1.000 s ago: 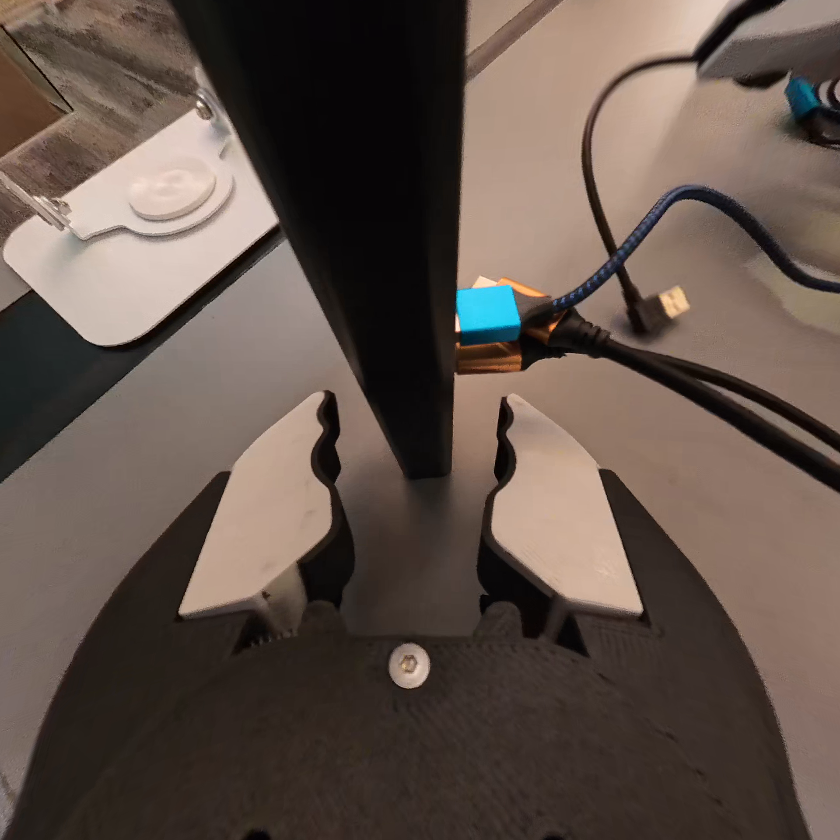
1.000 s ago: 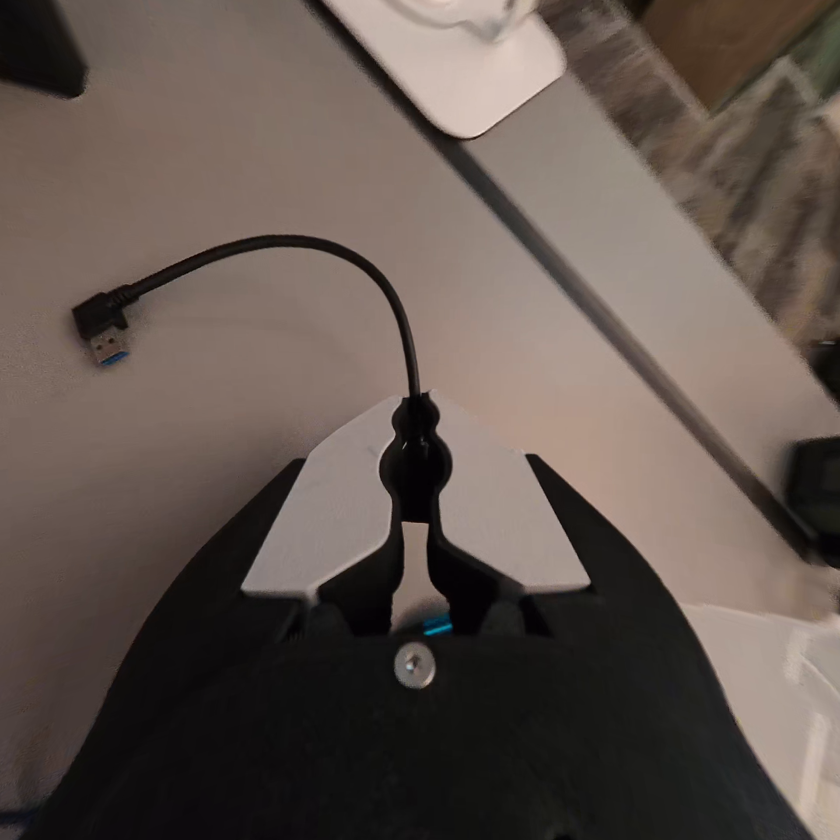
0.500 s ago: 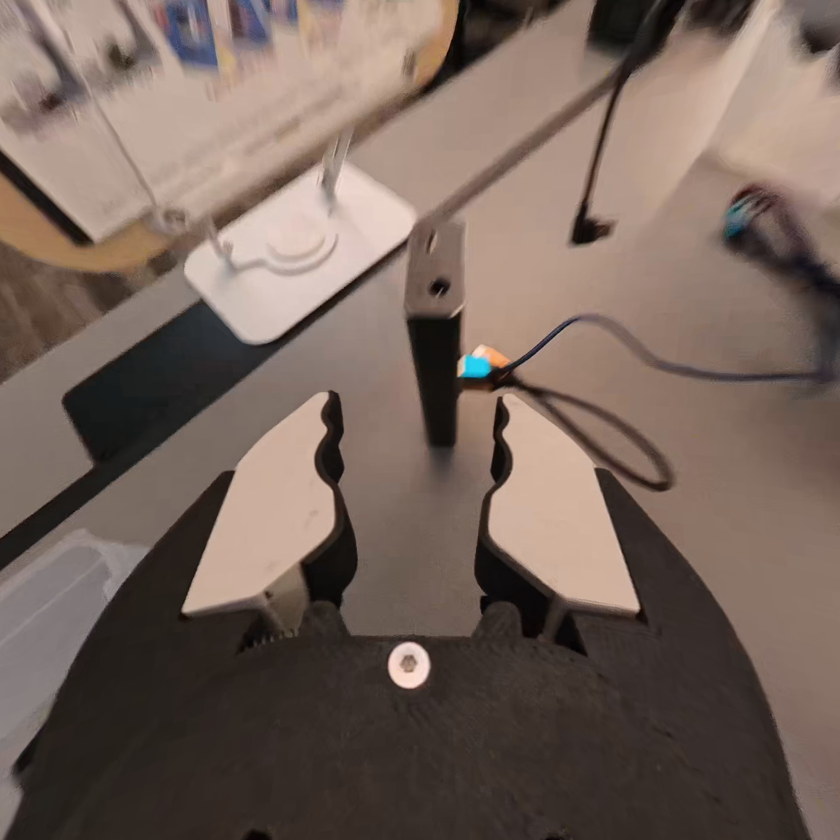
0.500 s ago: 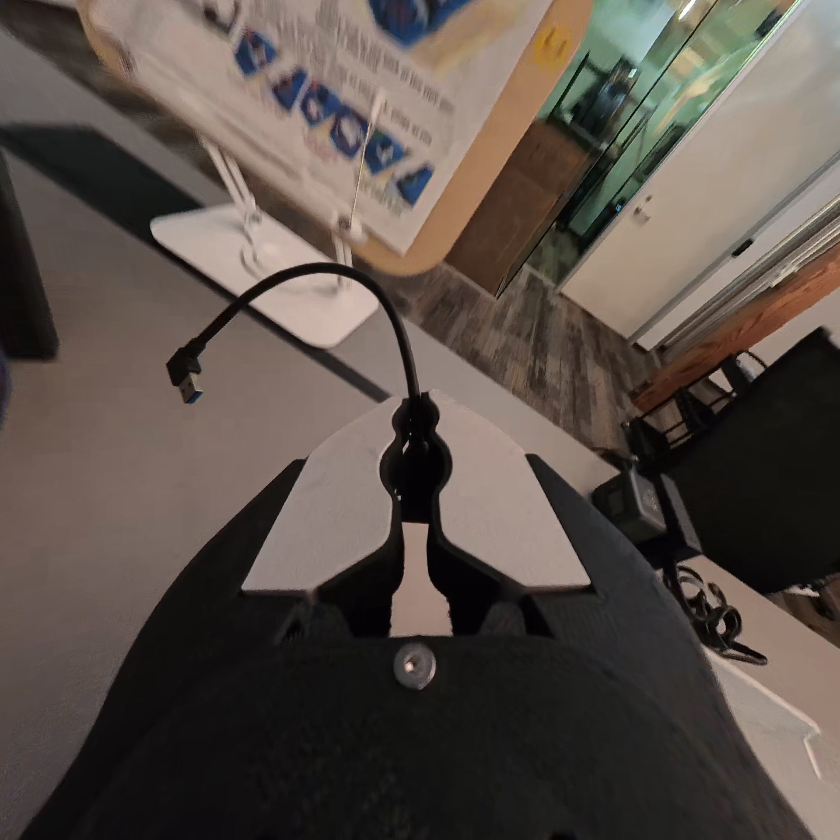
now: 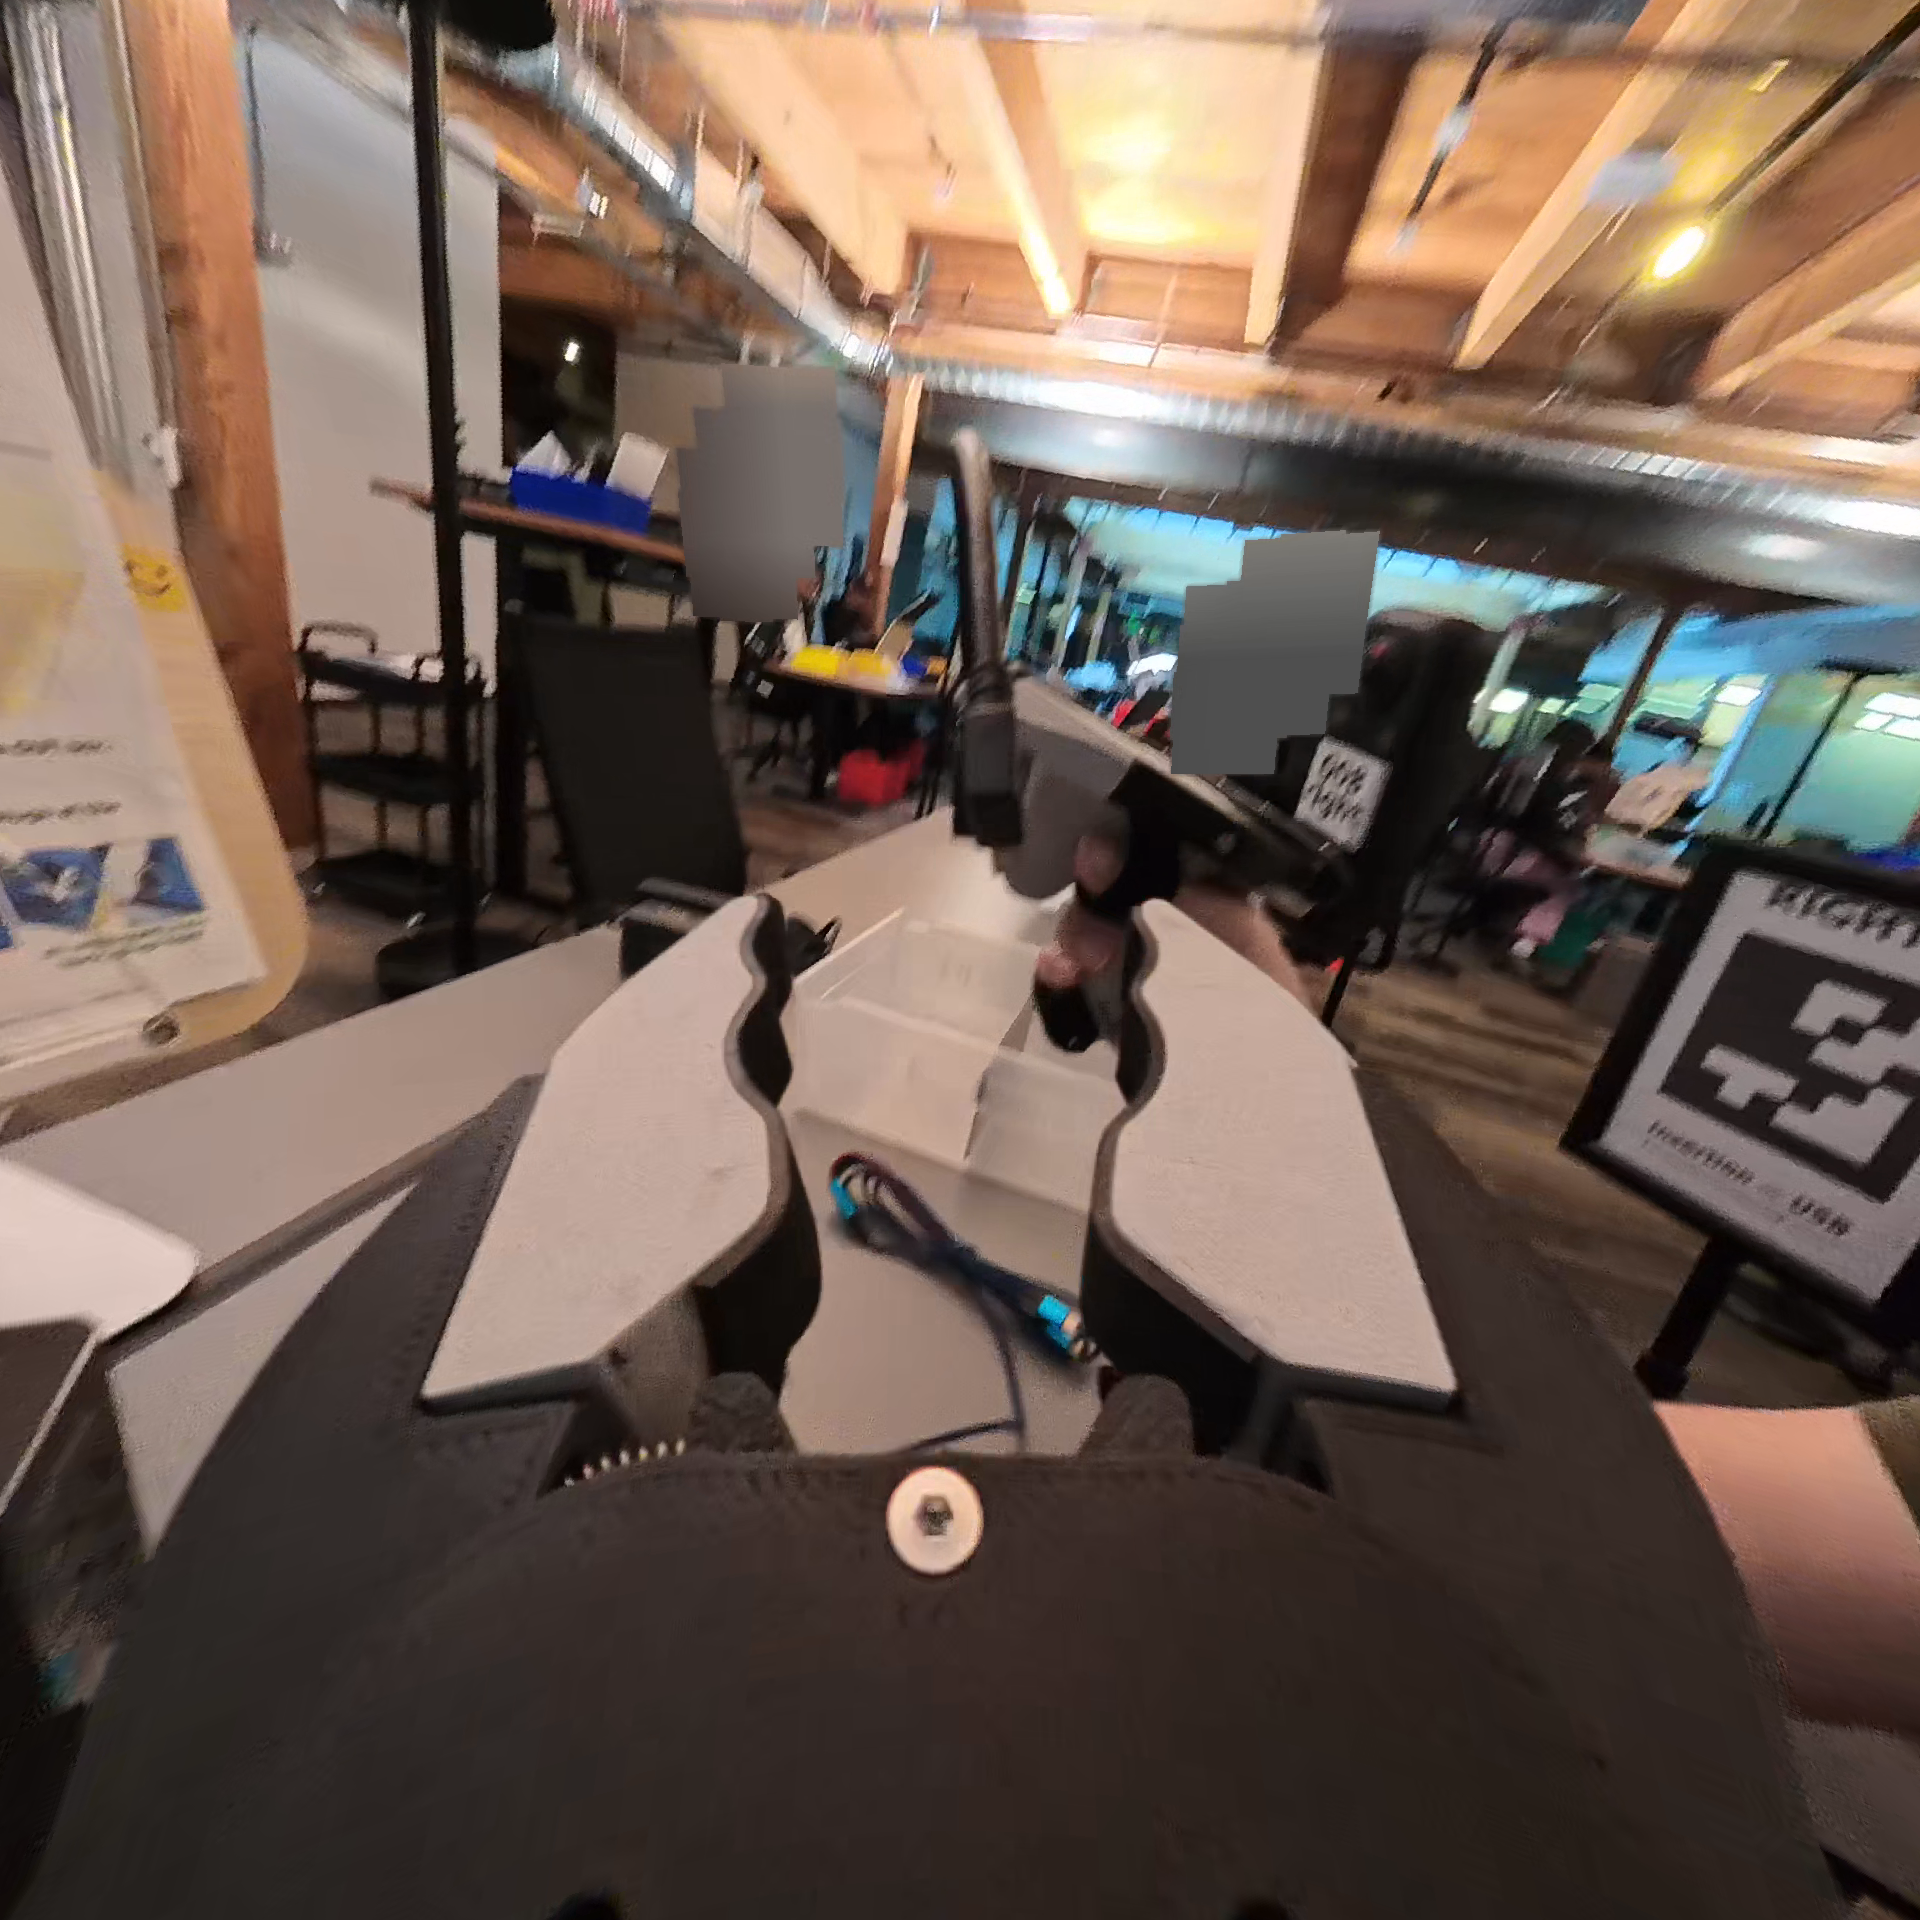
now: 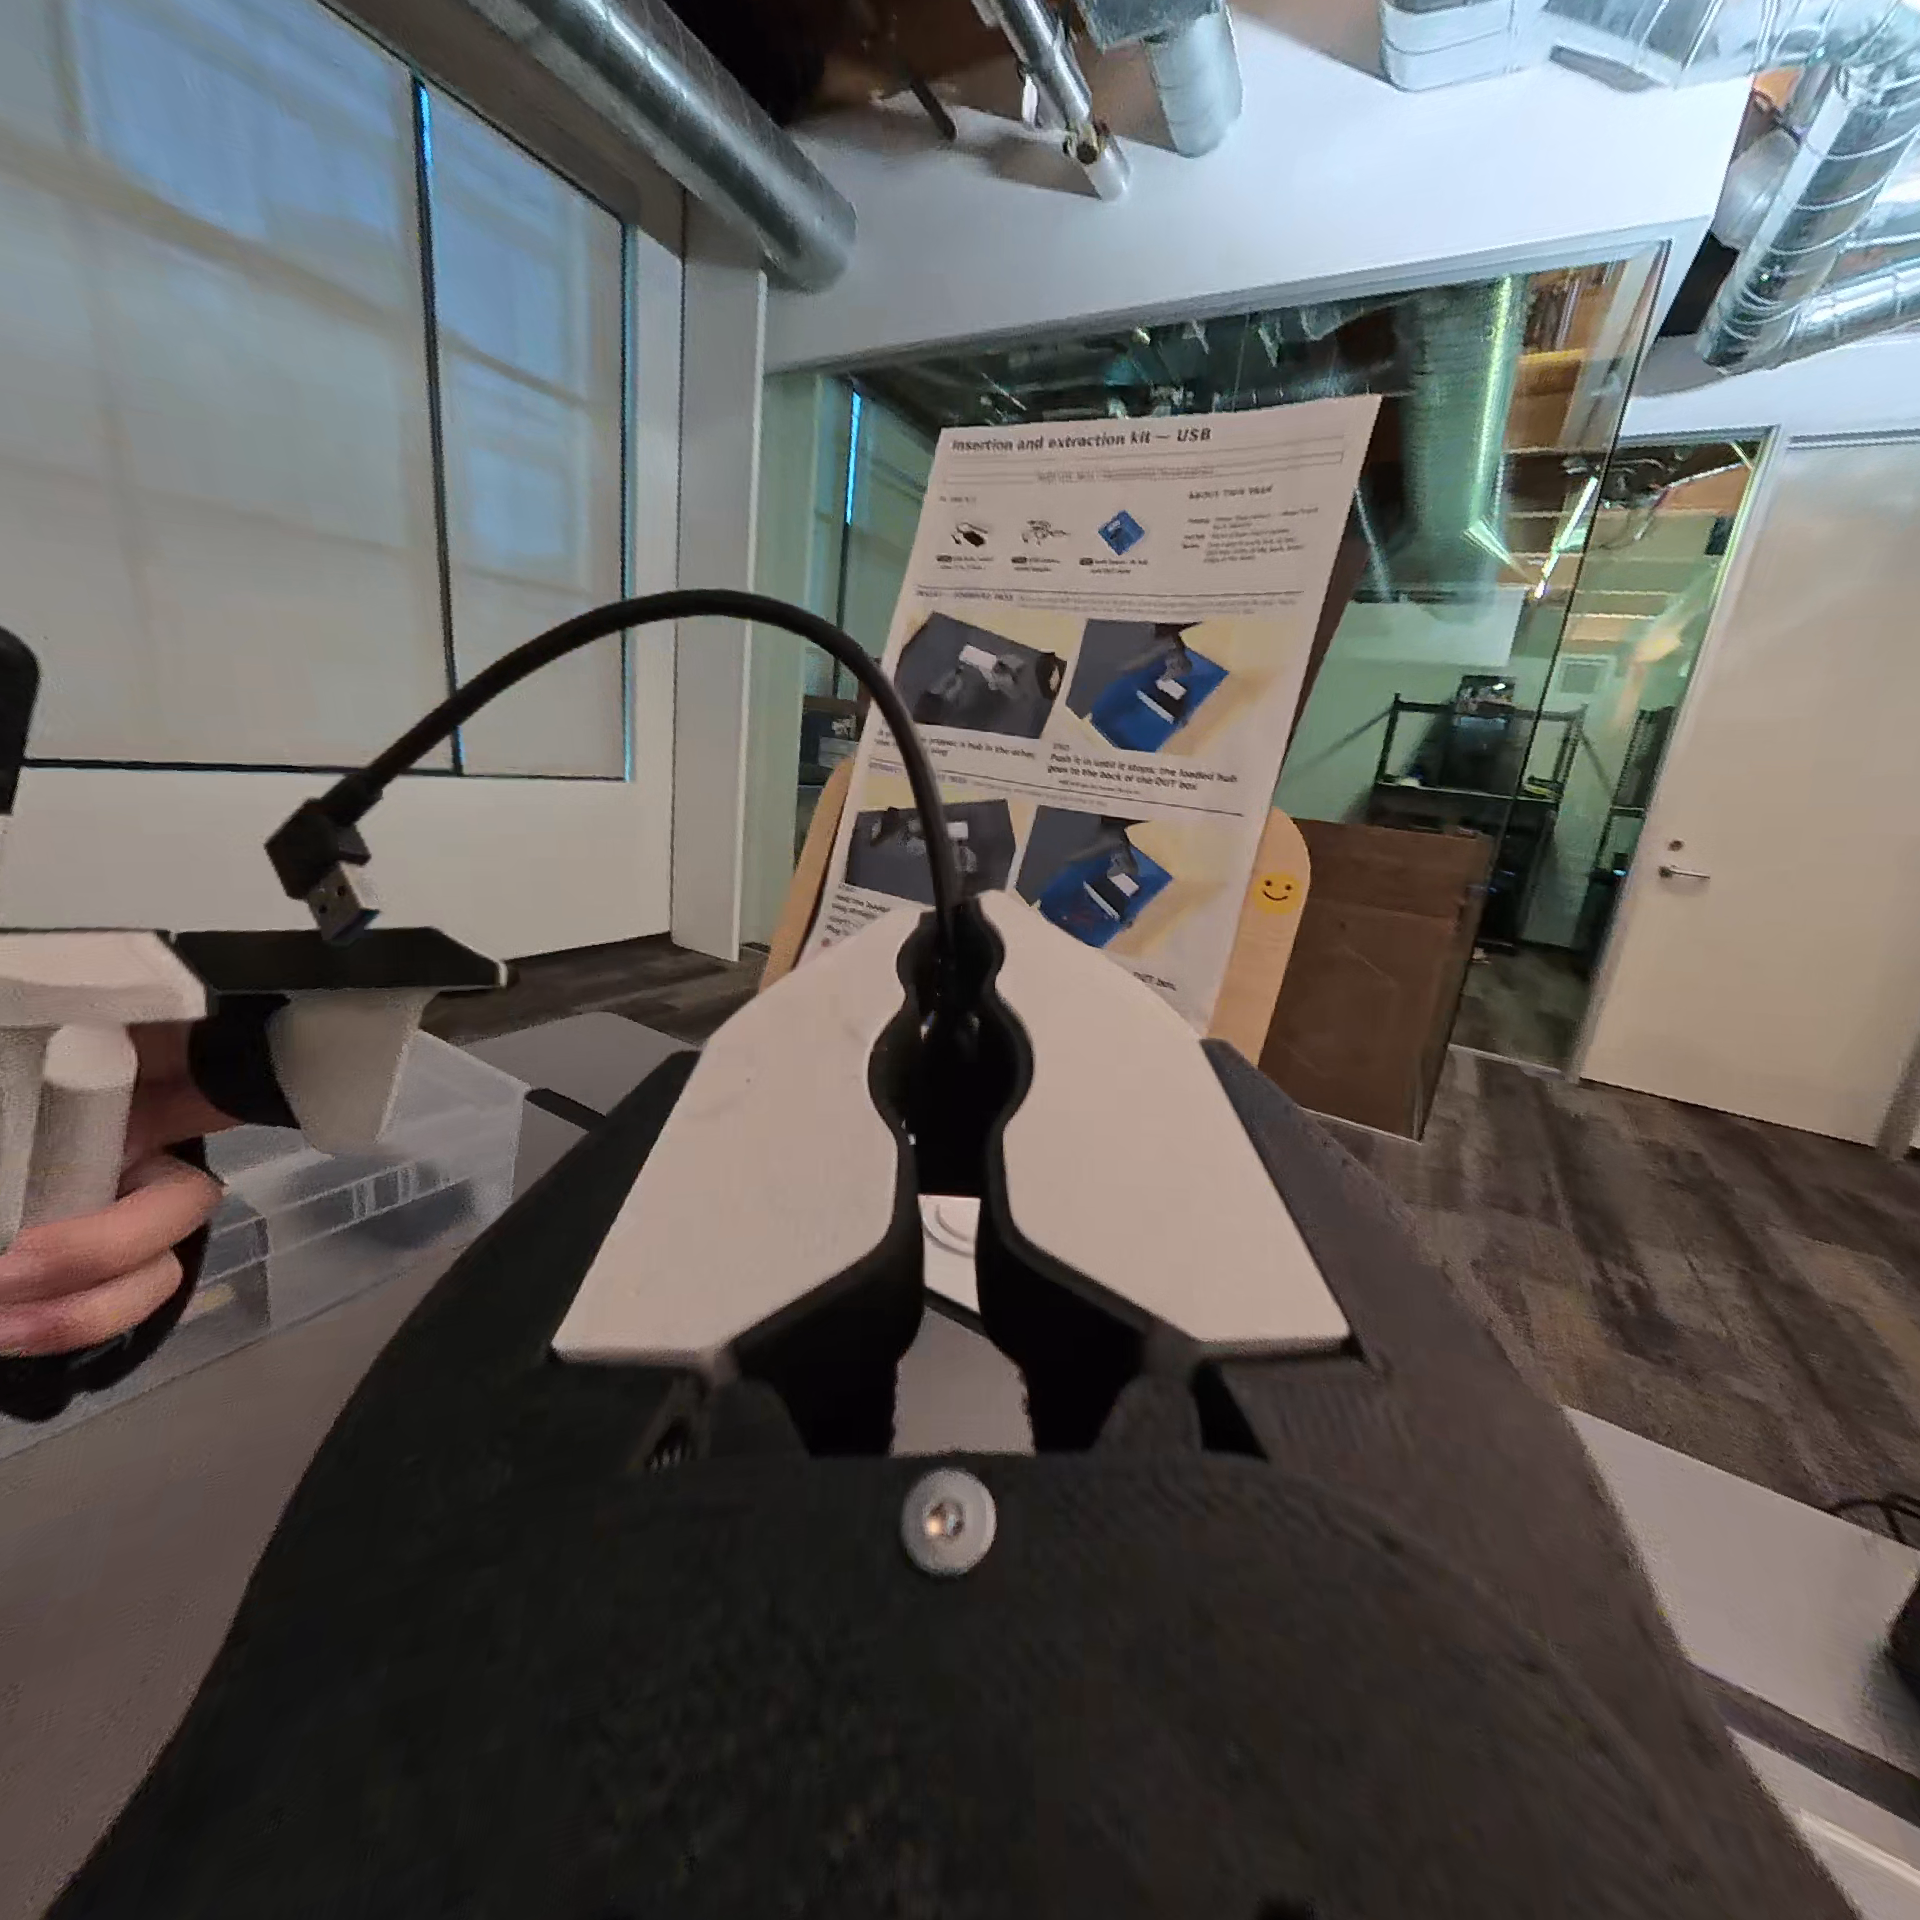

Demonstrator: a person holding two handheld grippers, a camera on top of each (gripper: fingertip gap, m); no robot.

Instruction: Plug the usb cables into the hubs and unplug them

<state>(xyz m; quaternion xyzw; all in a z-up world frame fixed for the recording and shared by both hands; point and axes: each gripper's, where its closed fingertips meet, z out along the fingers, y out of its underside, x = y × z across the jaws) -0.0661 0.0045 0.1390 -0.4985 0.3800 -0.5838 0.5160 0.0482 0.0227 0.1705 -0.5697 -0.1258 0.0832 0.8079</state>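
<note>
One arched cable (image 6: 665,634) (plug (image 6: 330,878) downward)

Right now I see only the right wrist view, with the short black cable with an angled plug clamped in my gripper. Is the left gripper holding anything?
Observer: No. The left gripper is open and empty, raised above the grey table.
Operator: With the black cable in the right gripper, where is the blue braided cable?
Observer: The blue braided cable lies loose on the table, seen between the left gripper's fingers, just in front of a clear plastic box.
</note>
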